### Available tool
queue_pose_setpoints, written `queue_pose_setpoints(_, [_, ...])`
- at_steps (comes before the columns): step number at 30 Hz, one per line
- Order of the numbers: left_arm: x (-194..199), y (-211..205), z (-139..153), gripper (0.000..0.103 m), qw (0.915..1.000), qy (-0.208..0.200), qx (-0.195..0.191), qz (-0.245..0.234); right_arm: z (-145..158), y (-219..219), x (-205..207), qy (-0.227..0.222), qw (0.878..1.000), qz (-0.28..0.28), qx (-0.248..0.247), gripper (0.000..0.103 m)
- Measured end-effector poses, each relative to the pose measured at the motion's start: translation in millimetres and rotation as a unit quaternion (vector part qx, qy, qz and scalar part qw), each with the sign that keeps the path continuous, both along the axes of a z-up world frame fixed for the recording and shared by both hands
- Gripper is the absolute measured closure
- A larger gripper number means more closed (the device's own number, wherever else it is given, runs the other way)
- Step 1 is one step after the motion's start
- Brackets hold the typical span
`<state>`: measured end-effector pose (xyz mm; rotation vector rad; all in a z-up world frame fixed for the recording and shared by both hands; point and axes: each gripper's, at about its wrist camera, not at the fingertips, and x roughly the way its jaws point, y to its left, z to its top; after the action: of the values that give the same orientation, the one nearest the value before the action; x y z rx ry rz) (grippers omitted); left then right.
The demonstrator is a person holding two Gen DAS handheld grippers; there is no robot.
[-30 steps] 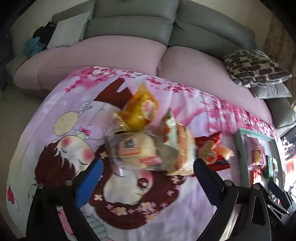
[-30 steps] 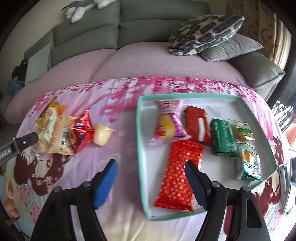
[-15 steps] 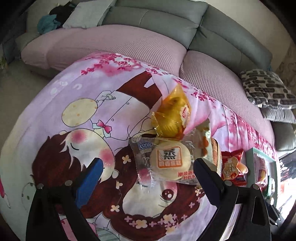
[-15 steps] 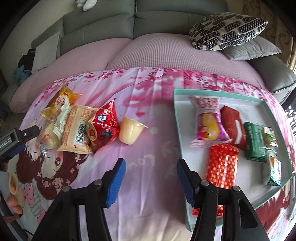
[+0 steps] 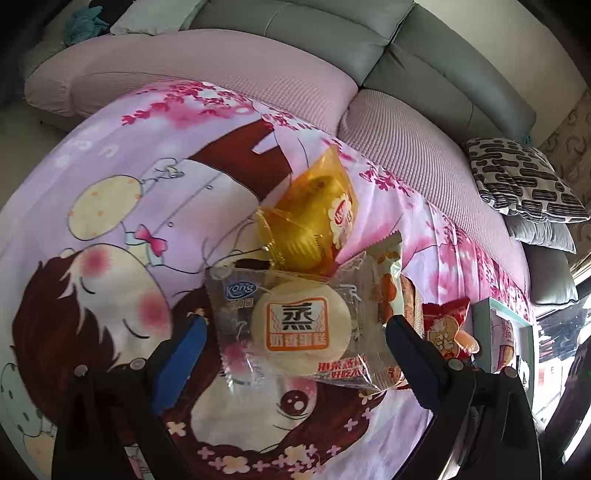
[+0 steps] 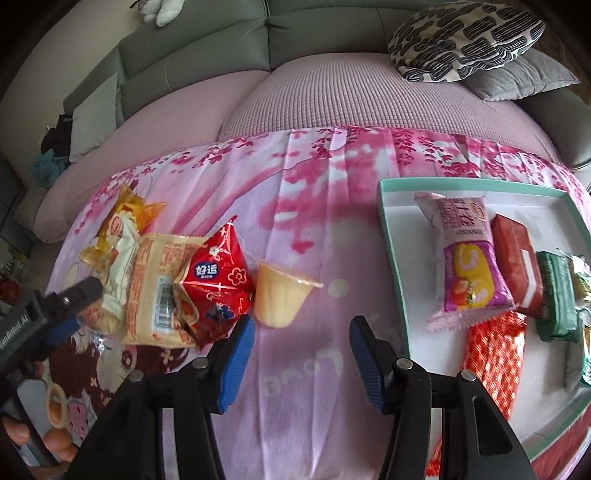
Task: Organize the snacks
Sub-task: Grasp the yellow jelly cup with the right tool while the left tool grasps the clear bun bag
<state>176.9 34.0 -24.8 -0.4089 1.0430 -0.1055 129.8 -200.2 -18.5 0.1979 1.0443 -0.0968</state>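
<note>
I see a grey sofa [image 6: 295, 33] behind the cartoon-print blanket [image 5: 110, 192]. Only my right view shows the teal tray [image 6: 391, 236] at right and a pudding cup [image 6: 280, 299] mid-frame. My left gripper [image 5: 295, 339] gapes around a steamed cake packet [image 5: 299, 328]; my right gripper [image 6: 301, 332] gapes, empty.

The clear-wrapped steamed cake [image 5: 301, 328] carries a large character "蒸" in an orange frame; the band of characters beneath it is too blurred to read reliably. The same wrapper bears the blue logo "Kong" at its upper left corner. The red pyramid pouch [image 6: 216, 284] is marked "好运" with "RICH" below, on a blue label. The pink blanket [image 6: 306, 373] shows the word "Love", inverted. The left gripper's body [image 6: 16, 325] bears partly legible lettering ending in "Robot.AI".
</note>
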Motion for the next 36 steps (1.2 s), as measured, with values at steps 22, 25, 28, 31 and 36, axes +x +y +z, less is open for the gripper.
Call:
queue_pose_setpoints(22, [5,6,-6,0.014,0.9985,-0.002,-0.051,0.020,-17,1,33,-0.018,1.000,-0.003,-0.003,0.056])
queue_pose_setpoints(25, [3,7,-5,0.018,0.9982,-0.003,-0.056,0.022,-17,1,33,-0.021,1.000,-0.001,-0.007,0.056])
queue_pose_setpoints(28, [1,9,-4,0.024,0.9979,-0.002,-0.059,0.026,-16,1,30,-0.021,1.000,0.002,-0.012,0.057])
queue_pose_setpoints(31, [-1,10,-4,0.028,0.9982,0.001,-0.053,0.029,-17,1,25,-0.025,0.999,0.004,-0.019,0.057])
queue_pose_setpoints(36, [-6,10,-4,0.030,0.9985,0.008,-0.045,0.029,-17,-1,15,-0.025,0.999,0.003,-0.021,0.057])
